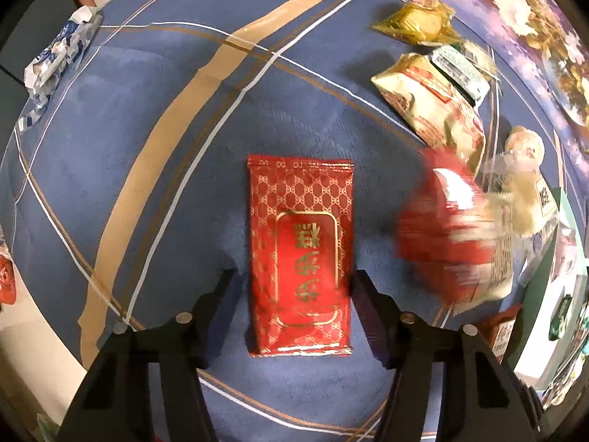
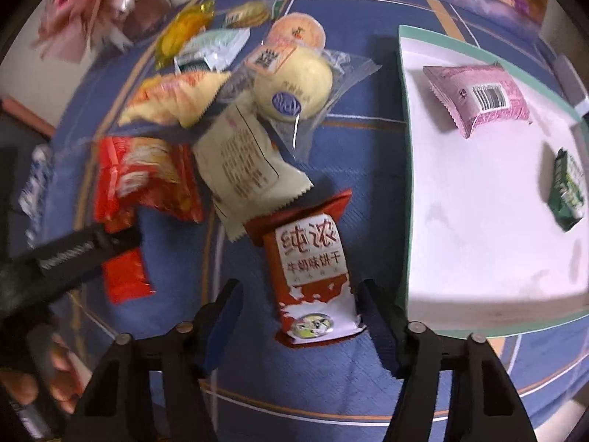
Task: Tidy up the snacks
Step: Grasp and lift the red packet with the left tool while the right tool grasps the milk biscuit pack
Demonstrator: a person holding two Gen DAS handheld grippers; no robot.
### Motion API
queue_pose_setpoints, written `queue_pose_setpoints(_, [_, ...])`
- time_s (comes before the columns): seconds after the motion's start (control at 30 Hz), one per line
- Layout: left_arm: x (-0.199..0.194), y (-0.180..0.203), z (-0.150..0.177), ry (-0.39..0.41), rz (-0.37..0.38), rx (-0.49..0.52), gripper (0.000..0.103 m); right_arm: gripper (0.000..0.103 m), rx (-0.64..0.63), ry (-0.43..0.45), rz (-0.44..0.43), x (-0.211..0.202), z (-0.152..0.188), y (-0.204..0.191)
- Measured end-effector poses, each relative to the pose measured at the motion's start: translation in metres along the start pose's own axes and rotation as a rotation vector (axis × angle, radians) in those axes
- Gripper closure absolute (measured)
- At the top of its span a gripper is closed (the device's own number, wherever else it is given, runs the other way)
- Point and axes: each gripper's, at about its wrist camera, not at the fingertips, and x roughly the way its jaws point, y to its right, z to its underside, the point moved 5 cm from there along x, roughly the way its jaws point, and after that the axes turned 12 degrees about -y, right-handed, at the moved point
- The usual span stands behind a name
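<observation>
My left gripper (image 1: 292, 283) is open, its fingers on either side of a red pack with a gold pattern (image 1: 300, 254) lying flat on the blue cloth. My right gripper (image 2: 300, 294) is open around the lower end of a brown and white biscuit packet (image 2: 313, 269). A white box with a teal rim (image 2: 489, 202) stands to the right and holds a pink packet (image 2: 478, 97) and a green packet (image 2: 567, 188). A pile of snacks lies ahead: a red packet (image 2: 143, 180), a cream packet (image 2: 239, 162), a round bun in clear wrap (image 2: 294, 84).
The left gripper's arm (image 2: 70, 254) crosses the right wrist view at the left. A blue and white wrapper (image 1: 59, 62) lies far left. Yellow and cream packets (image 1: 430, 92) lie at the upper right. A purple floral box (image 1: 533, 25) lies along the far edge.
</observation>
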Motion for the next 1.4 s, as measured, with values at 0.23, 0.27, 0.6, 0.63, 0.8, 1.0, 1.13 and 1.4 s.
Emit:
queue_pose_setpoints(0.23, [0.009,0.012,0.018,0.009,-0.045,0.045,0.041,0.044,-0.062,-0.009,0.116,0.011,0.008,-0.009])
queue_pose_setpoints(0.27, [0.01,0.014,0.018,0.013,-0.05,0.052,0.041,0.044,-0.062,-0.008,0.117,0.011,0.009,-0.011])
queue_pose_setpoints(0.6, [0.016,0.03,0.037,0.027,-0.054,0.101,0.025,0.054,-0.042,0.007,0.112,0.01,0.008,-0.01])
queue_pose_setpoints(0.63, [0.017,0.034,0.036,0.03,-0.053,0.101,0.025,0.055,-0.04,0.008,0.11,0.009,0.007,-0.01])
queue_pose_setpoints(0.8, [0.015,0.033,0.037,0.034,-0.059,0.106,0.032,0.059,-0.03,0.014,0.101,0.006,0.007,-0.005])
queue_pose_setpoints(1.0, [0.009,0.025,0.046,0.042,-0.032,0.091,0.056,0.06,-0.022,0.018,0.078,0.004,0.004,0.0])
queue_pose_setpoints(1.13, [0.006,0.018,0.045,0.04,-0.007,0.071,0.057,0.06,-0.01,0.023,0.052,0.001,0.001,0.004])
queue_pose_setpoints(1.4, [-0.015,-0.002,0.039,0.104,0.017,0.032,0.057,0.06,0.021,0.063,-0.02,-0.022,-0.002,0.016])
